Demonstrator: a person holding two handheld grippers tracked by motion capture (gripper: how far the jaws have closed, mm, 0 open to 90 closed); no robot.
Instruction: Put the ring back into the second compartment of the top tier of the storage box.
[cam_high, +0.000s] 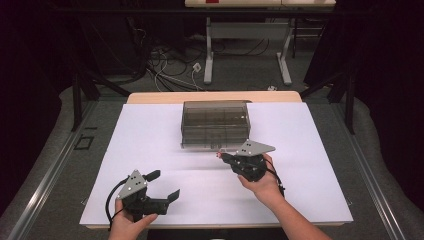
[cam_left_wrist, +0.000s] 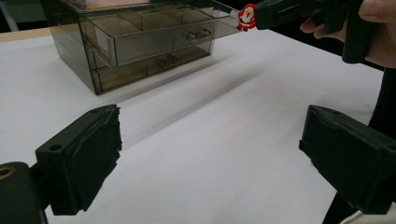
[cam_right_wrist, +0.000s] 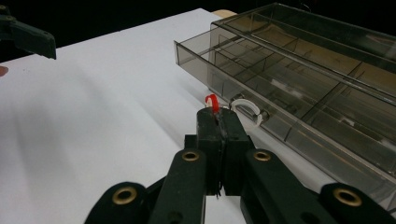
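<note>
Santa figure held at the drawer box.
We find the right gripper (cam_right_wrist: 218, 122) pinching a small Santa figure (cam_left_wrist: 246, 17) just in front of the drawer box (cam_high: 216, 124), by its pulled-out top drawer (cam_right_wrist: 261, 88). The left gripper (cam_high: 161, 186) rests spread, well apart from the box.

You have a table (cam_high: 150, 98) with a pale wooden top, whose bare edge shows just behind the drawer box (cam_high: 216, 125). A white sheet (cam_high: 150, 150) covers nearly all of that top and runs out to both sides of the box and well forward of it, toward you. The smoky, see-through drawer box stands directly on the sheet, at the middle of its far part. It has two levels of drawers, each split into compartments. Its upper drawer (cam_right_wrist: 261, 88) is pulled out toward you, over the sheet.
</note>
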